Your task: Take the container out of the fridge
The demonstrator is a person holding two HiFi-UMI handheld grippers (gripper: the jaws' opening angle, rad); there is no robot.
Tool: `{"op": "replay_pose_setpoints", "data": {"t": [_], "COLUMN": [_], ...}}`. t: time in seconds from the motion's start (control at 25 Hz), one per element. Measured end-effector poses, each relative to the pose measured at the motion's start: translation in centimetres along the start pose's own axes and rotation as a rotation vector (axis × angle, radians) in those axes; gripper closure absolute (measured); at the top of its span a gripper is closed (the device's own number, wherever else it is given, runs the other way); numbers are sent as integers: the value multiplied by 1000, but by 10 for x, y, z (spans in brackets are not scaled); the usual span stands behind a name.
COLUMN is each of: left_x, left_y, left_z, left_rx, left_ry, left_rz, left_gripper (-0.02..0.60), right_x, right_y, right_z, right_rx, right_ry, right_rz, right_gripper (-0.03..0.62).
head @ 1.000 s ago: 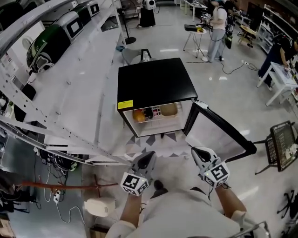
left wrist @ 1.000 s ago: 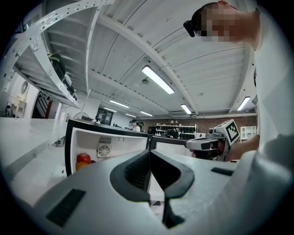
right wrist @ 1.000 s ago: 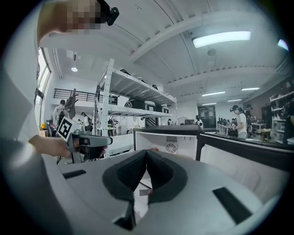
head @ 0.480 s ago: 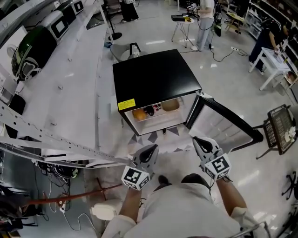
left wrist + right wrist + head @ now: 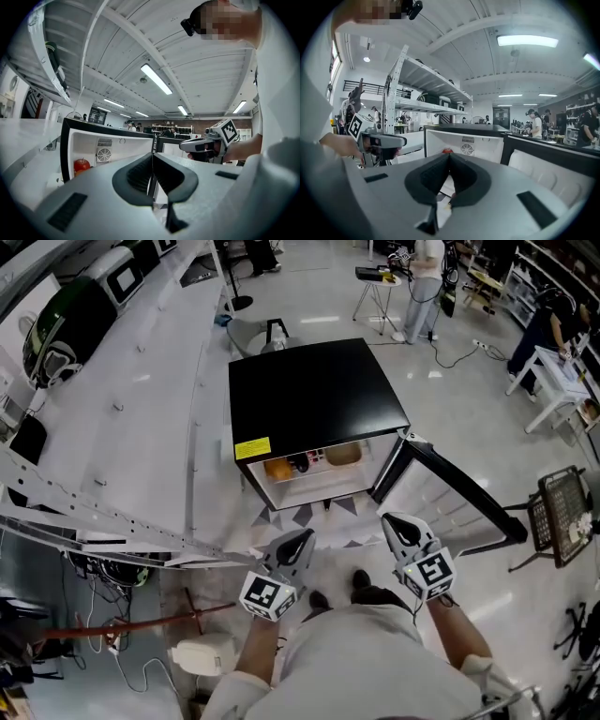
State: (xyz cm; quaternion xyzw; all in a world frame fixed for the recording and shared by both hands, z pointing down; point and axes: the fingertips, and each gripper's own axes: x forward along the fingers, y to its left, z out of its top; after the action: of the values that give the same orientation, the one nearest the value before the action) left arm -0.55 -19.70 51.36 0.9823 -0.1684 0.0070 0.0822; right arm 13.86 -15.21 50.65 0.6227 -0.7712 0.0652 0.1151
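Black fridge (image 5: pixel 319 390), door (image 5: pixel 459 498) swung open to its right. Tan container (image 5: pixel 343 455) sits inside, at the right of the shelf. Left gripper (image 5: pixel 302 540) and right gripper (image 5: pixel 392 521): jaws closed, empty, short of the opening. Positions barely changed from half a second ago.

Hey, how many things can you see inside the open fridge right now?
4 in a row: an orange item at the left, then a dark item, a pink-and-white item, and a tan container at the right. The top of the fridge may hide more.
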Motion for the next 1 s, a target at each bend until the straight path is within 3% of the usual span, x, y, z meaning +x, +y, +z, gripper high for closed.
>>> {"op": "replay_pose_setpoints", "data": {"t": [0.44, 1.0], "left_x": [12, 8], "left_y": [7, 20], "left_z": [-3, -7], "left_rx": [-44, -57], "left_ry": [-14, -23], "left_rz": [119, 227], "left_gripper": [577, 577], "right_x": [42, 116], "right_y": [-30, -36], "right_z": [-5, -44], "right_rx": [-100, -411], "right_ry": [50, 200], "right_rz": [75, 111], "right_gripper": [586, 411]}}
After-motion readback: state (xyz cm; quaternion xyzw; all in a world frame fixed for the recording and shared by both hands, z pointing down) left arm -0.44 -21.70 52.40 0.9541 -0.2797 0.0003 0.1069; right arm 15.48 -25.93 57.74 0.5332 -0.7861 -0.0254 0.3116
